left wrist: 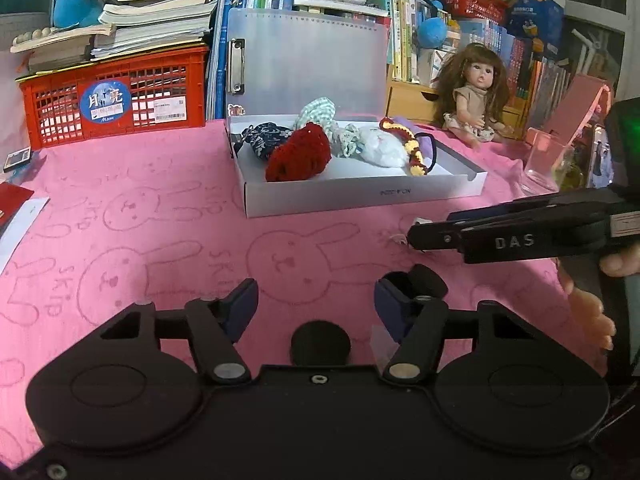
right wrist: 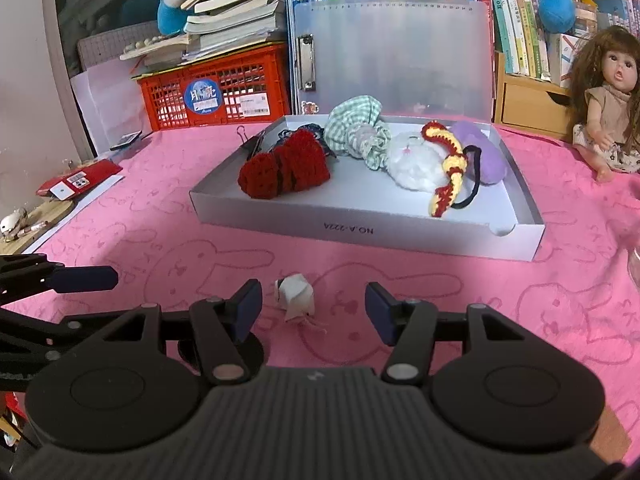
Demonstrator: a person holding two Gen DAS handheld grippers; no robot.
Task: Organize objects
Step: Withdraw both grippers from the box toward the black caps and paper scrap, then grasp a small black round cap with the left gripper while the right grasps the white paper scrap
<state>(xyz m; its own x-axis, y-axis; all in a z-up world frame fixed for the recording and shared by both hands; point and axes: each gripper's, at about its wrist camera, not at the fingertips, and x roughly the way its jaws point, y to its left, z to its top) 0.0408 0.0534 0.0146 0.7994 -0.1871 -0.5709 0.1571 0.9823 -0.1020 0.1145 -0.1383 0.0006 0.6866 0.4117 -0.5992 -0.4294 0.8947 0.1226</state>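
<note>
An open white box (right wrist: 372,230) sits on the pink cloth and holds a red knitted piece (right wrist: 286,170), a green checked scrunchie (right wrist: 356,132), a white fluffy piece (right wrist: 416,164), a red-and-yellow crocheted band (right wrist: 448,168) and a purple piece (right wrist: 484,152). A small white folded item (right wrist: 296,298) lies on the cloth just ahead of my right gripper (right wrist: 314,308), which is open around it without touching. My left gripper (left wrist: 316,304) is open low over the cloth. A dark round disc (left wrist: 320,342) shows between its fingers near the base. The right gripper (left wrist: 416,236) reaches in from the right.
A red crate (left wrist: 116,100) under stacked books stands at the back left. A doll (left wrist: 476,92) sits at the back right beside a clear glass (left wrist: 544,164). The box's translucent lid (left wrist: 308,64) stands upright. Another dark round piece (left wrist: 430,284) lies by my left gripper's right finger.
</note>
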